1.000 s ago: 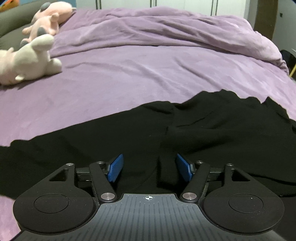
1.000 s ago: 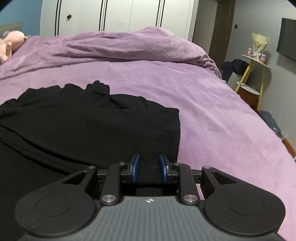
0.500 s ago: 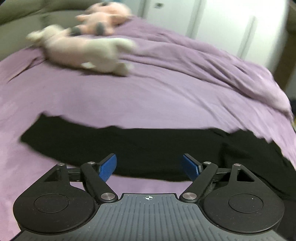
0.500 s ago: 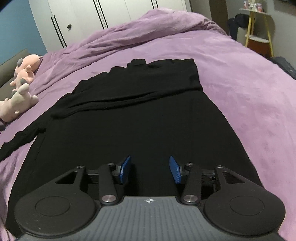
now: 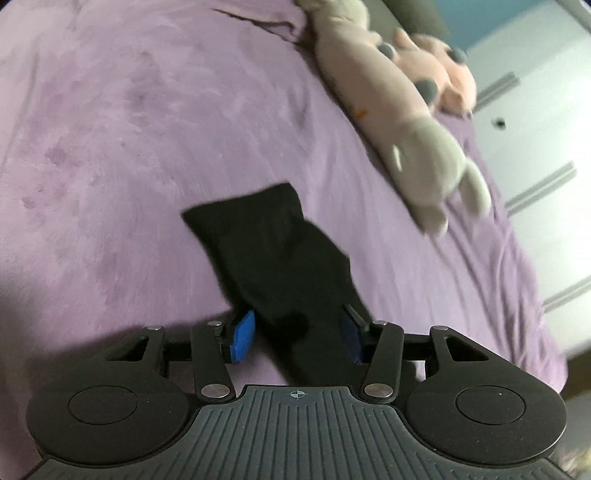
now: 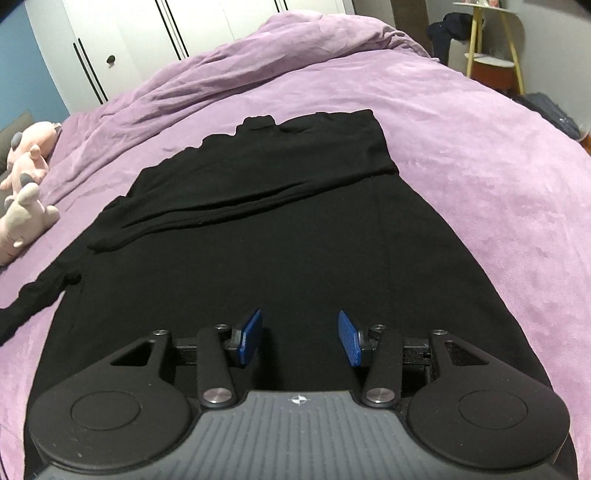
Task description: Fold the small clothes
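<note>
Two soft toys lie at the left edge of the right wrist view, a grey plush nearer and a pink plush behind it, both on the purple bedspread. Just right of them, the black long-sleeved top is spread flat across the middle of the bed. One sleeve trails off to the left, toward the grey plush. The other sleeve is folded across the body of the garment. The right gripper hovers over the near part of the top, its blue pads spread apart with nothing between them. White wardrobe doors stand beyond the bed, and a yellow-legged side table is at the far right.

In the left wrist view, which is motion-blurred, bare purple bedspread fills the left side. The left gripper is spread wide, and the sleeve runs between its blue pads, its cuff end lying ahead on the bedspread. Whether either pad touches the cloth cannot be told. To the right lie the grey plush and the pink plush.
</note>
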The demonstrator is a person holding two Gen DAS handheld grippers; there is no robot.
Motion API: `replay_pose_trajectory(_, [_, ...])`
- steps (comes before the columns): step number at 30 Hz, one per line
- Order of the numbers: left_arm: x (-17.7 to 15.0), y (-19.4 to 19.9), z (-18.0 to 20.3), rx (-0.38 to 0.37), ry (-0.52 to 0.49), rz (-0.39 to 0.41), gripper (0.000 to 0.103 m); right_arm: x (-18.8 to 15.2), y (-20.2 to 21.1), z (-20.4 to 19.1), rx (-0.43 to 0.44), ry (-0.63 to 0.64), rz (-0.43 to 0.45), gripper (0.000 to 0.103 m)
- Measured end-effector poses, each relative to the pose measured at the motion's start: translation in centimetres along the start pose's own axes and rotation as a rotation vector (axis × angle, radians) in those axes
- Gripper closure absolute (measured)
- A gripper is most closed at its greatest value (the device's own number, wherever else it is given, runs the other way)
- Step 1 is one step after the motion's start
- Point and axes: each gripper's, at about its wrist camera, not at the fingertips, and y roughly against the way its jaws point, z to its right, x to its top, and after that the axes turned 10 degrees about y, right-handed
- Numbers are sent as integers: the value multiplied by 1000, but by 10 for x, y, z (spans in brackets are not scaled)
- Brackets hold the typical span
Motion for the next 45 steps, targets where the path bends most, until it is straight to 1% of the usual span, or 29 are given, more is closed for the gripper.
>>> replay_pose_trajectory(1, [4,-4,-2,-8,27,-4,53,0,-1,-1,-3,4,-1,57])
replay_pose_trajectory(2, [6,-7,-3,-11,45,-7,66,1,-2,-1,-6,7,-1,57])
replay_pose_trajectory(3, [9,-10,-6,-2,63,-13,84,1,-3,-2,-9,8,0,57])
replay_pose_trajectory(4, [14,-10,-11,9,74,-18,92,1,-3,-2,-10,8,0,57])
replay_pose_trajectory(5, [15,-11,-13,16,84,-25,96,2,-4,-2,-10,8,0,57])
replay_pose_trajectory(8, [17,-7,-20,-5,97,-28,97,2,-3,-1,-7,9,1,57])
replay_pose_trajectory(10, [16,-5,-17,-7,82,-19,97,2,-2,1,-2,5,3,57])
replay_pose_trajectory(11, [14,-2,-12,-13,59,-12,97,2,-2,2,1,1,4,57])
replay_pose_trajectory(12, [13,1,-7,-17,28,-4,98,2,-1,3,6,-4,5,57])
replay_pose_trajectory(15, [-2,15,30,-51,-155,17,98,1,1,5,15,-11,13,58])
replay_pose_trajectory(16, [-12,21,47,-77,-232,23,98,0,1,5,17,-14,14,58])
replay_pose_trajectory(18, [-41,33,81,-160,-370,6,98,0,2,7,22,-23,18,58])
replay_pose_trajectory(21, [-108,49,131,-313,-572,-69,98,-1,5,10,31,-38,24,58])
replay_pose_trajectory(23, [-163,57,155,-412,-669,-152,97,-1,7,12,33,-44,27,58])
replay_pose_trajectory(25, [-218,59,169,-472,-744,-250,96,-2,9,15,35,-51,30,58])
replay_pose_trajectory(26, [-246,60,172,-483,-785,-294,88,-2,10,17,36,-53,30,58])
replay_pose_trajectory(27, [-269,59,172,-481,-821,-330,73,-1,11,19,37,-55,29,58])
replay_pose_trajectory(29, [-306,56,163,-435,-884,-388,60,1,12,23,42,-53,29,58])
replay_pose_trajectory(31, [-325,55,147,-373,-928,-397,60,5,9,24,55,-39,22,58])
replay_pose_trajectory(32, [-328,57,138,-345,-939,-389,60,8,7,24,66,-32,17,58])
replay_pose_trajectory(33, [-326,58,128,-309,-941,-374,60,13,1,21,88,-19,8,58])
replay_pose_trajectory(35, [-313,59,114,-246,-921,-334,58,21,-9,13,136,-3,-3,58])
replay_pose_trajectory(37, [-291,62,99,-185,-882,-274,53,33,-24,0,208,-5,-10,55])
replay_pose_trajectory(38, [-281,62,94,-153,-859,-247,50,38,-31,-6,248,-15,-14,50])
replay_pose_trajectory(39, [-274,62,90,-128,-835,-228,50,44,-41,-13,291,-30,-21,47])
replay_pose_trajectory(40, [-265,60,87,-113,-813,-216,49,51,-53,-21,328,-45,-29,44])
replay_pose_trajectory(42, [-254,58,84,-94,-775,-216,48,63,-77,-36,369,-68,-58,42])
replay_pose_trajectory(44, [-250,55,80,-87,-757,-222,48,71,-97,-48,387,-88,-85,41])
replay_pose_trajectory(45, [-248,54,79,-89,-758,-222,48,75,-108,-54,377,-88,-97,41])
